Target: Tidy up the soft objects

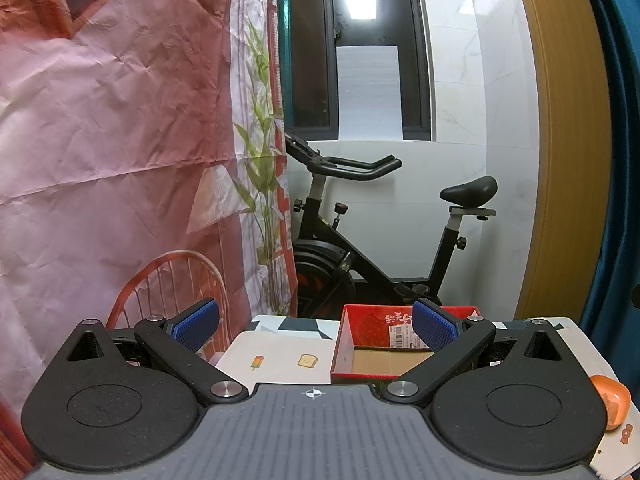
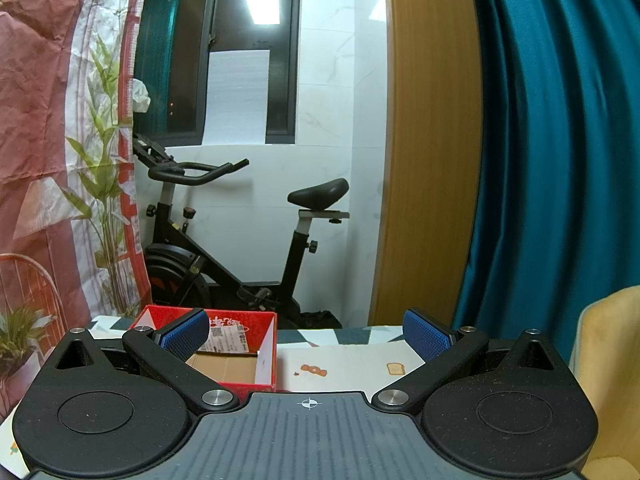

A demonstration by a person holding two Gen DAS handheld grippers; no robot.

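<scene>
A red cardboard box (image 1: 360, 344) with an open top and a bare brown floor stands on the table; it also shows in the right wrist view (image 2: 266, 356). My left gripper (image 1: 316, 326) is open and empty, held above the table's near side, with the box just ahead and to the right. My right gripper (image 2: 306, 334) is open and empty, with the box ahead and to the left. An orange soft object (image 1: 610, 400) lies at the right edge of the left wrist view. No other soft object shows.
A white mat with small food pictures (image 1: 280, 360) covers the table (image 2: 352, 356). An exercise bike (image 1: 360, 248) stands behind the table. A pink printed backdrop (image 1: 120, 140) hangs at left, a teal curtain (image 2: 560, 160) at right, a yellow chair (image 2: 612, 360) at far right.
</scene>
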